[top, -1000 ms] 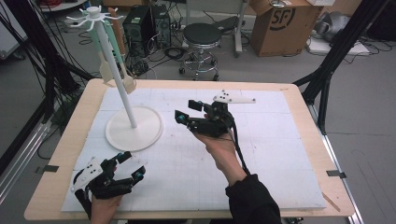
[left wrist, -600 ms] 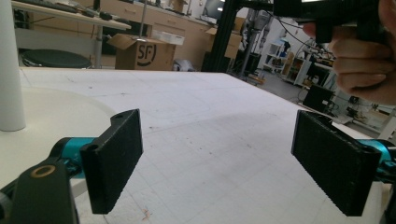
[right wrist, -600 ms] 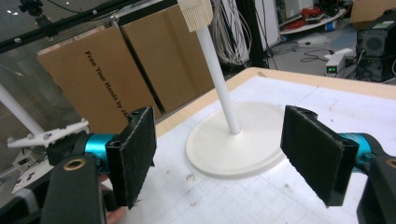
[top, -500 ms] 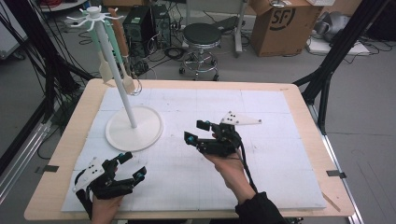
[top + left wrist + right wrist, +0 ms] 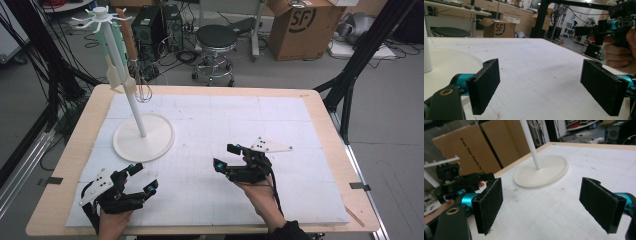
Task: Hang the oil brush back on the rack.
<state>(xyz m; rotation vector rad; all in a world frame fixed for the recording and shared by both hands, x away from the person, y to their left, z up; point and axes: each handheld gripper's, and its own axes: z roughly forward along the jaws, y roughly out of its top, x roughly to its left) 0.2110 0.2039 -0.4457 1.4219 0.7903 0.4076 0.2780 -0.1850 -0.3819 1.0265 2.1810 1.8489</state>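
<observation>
- Workshop setting: a wooden table (image 5: 65, 165) topped with a white gridded mat (image 5: 210, 150); behind it, at the top of the high view, a round stool (image 5: 216, 37), a cardboard box (image 5: 300, 25) and floor cables.
- Lower left of the high view: the left gripper (image 5: 140, 181) sits low over the mat's near edge, jaws parted, nothing between them. Its own view confirms a wide gap over bare mat.
- Lower centre-right: the right gripper (image 5: 226, 157) hovers over the mat, pointing left. Its jaws have just been opening and stand wide apart, empty.
- Upper left: a white utensil stand (image 5: 142, 145) rests on the mat, well apart from both grippers; utensils (image 5: 120, 50) hang from its top.
</observation>
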